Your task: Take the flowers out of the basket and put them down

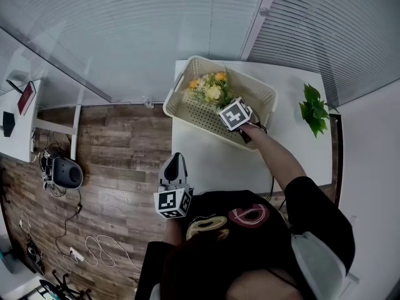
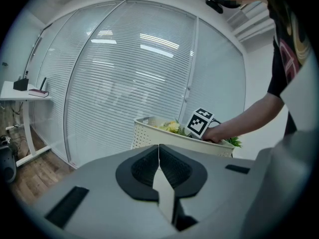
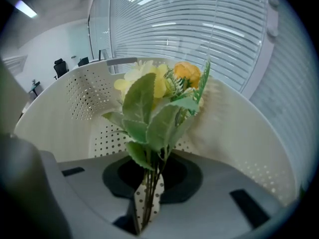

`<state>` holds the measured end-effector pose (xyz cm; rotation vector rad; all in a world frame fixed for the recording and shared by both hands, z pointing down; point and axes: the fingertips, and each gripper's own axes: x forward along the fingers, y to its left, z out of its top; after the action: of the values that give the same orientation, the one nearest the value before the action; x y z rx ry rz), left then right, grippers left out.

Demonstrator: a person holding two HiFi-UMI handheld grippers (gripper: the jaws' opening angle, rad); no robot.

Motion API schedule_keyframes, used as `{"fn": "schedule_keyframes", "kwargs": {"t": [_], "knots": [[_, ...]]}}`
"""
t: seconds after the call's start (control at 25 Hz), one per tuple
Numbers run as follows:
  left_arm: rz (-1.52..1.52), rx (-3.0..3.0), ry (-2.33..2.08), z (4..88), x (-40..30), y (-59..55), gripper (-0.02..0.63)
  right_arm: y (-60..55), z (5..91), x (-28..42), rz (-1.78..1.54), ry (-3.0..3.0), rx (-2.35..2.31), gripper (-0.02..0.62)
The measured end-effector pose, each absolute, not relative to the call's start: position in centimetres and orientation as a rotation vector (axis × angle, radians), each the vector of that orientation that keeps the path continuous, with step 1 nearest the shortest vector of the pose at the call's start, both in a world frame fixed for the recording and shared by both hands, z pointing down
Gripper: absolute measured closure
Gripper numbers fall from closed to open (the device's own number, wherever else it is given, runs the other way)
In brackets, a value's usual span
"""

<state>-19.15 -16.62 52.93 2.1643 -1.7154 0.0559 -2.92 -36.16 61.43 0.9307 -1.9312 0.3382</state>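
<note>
A bunch of yellow and orange flowers [image 1: 211, 91] with green leaves lies inside the cream perforated basket [image 1: 187, 114] at the back left of the white table [image 1: 212, 161]. My right gripper [image 1: 223, 103] reaches into the basket. In the right gripper view its jaws [image 3: 148, 185] are shut on the thin stems, and the flowers [image 3: 159, 93] stand up in front of the basket wall [image 3: 239, 133]. My left gripper [image 1: 175, 161] is held low by the table's front left corner, shut [image 2: 159, 156] and holding nothing. The left gripper view shows the basket [image 2: 159, 139] ahead.
A green leafy sprig [image 1: 314, 109] lies on the table's right side. Glass walls with blinds run behind the table. To the left are wooden floor with cables [image 1: 100, 249], a dark round device [image 1: 65, 172] and a small white desk [image 1: 19, 127].
</note>
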Motion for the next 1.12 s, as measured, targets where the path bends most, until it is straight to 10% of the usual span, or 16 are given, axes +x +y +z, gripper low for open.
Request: {"fn": "schedule_keyframes", "kwargs": {"t": [1.12], "knots": [[0.000, 2.200, -1.753, 50.8, -17.8, -15.3, 0.588, -36.1, 52.1, -5.3, 0.146, -2.156, 0.950, 0.541]]}}
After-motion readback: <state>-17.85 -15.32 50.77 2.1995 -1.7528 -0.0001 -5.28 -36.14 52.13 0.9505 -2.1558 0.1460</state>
